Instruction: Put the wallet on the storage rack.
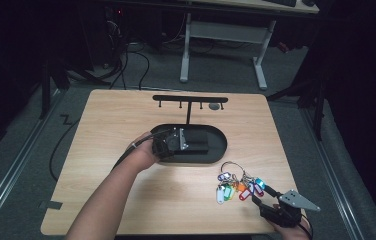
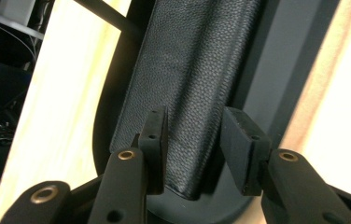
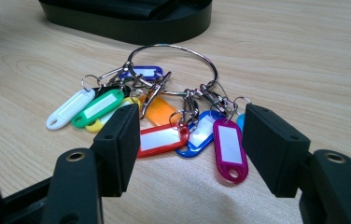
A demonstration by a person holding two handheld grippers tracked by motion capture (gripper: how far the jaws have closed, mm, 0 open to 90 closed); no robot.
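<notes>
A black oval tray (image 1: 221, 149) with a T-shaped hook rail (image 1: 190, 99) stands mid-table. In it lies a black leather wallet (image 1: 200, 142) (image 2: 192, 70). My left gripper (image 1: 186, 143) (image 2: 194, 135) is at the tray's left end, open, its pads on either side of the wallet's near end; the left pad looks close against the leather and the right pad stands slightly off. A bunch of coloured key tags on a metal ring (image 1: 238, 185) (image 3: 164, 112) lies on the table at front right. My right gripper (image 1: 260, 195) (image 3: 190, 140) sits just behind the tags, wide open and holding nothing.
A small grey item (image 1: 215, 106) lies by the rail's right end. The table's front edge runs just under the right hand. Bare wood (image 1: 126, 200) spreads across the left and front. A white-legged desk (image 1: 261, 60) and cables stand on the floor beyond.
</notes>
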